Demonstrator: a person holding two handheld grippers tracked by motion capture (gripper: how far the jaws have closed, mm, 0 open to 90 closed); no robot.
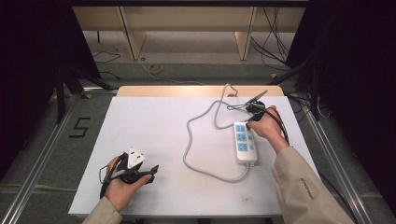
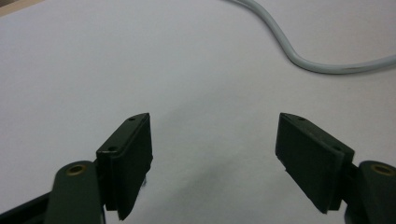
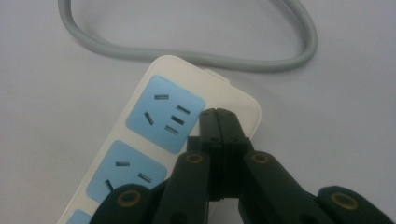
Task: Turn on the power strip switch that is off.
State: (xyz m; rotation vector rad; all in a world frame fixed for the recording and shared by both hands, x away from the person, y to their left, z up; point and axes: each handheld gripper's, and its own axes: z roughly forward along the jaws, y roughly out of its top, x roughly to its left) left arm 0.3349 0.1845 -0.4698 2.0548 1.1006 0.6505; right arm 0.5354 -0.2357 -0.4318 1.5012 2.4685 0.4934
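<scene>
A white power strip (image 1: 245, 142) with three blue sockets lies right of the table's middle, and its grey cable (image 1: 196, 140) loops to the left and far side. My right gripper (image 3: 217, 114) is shut, with nothing between its jaws. Its tips hang over the strip's (image 3: 140, 140) white rim beside a blue socket (image 3: 164, 113); I cannot tell whether they touch it. From above, the right gripper (image 1: 252, 119) sits at the strip's far end, partly hidden by the hand. At the near left my left gripper (image 1: 152, 171) stands open over bare table (image 2: 212, 154), holding nothing.
The white table top (image 1: 154, 121) has a wooden strip along its far edge (image 1: 187, 90). The grey cable (image 2: 299, 51) crosses the upper right of the left gripper view. Cables and a yellow ring (image 1: 155, 69) lie on the floor beyond.
</scene>
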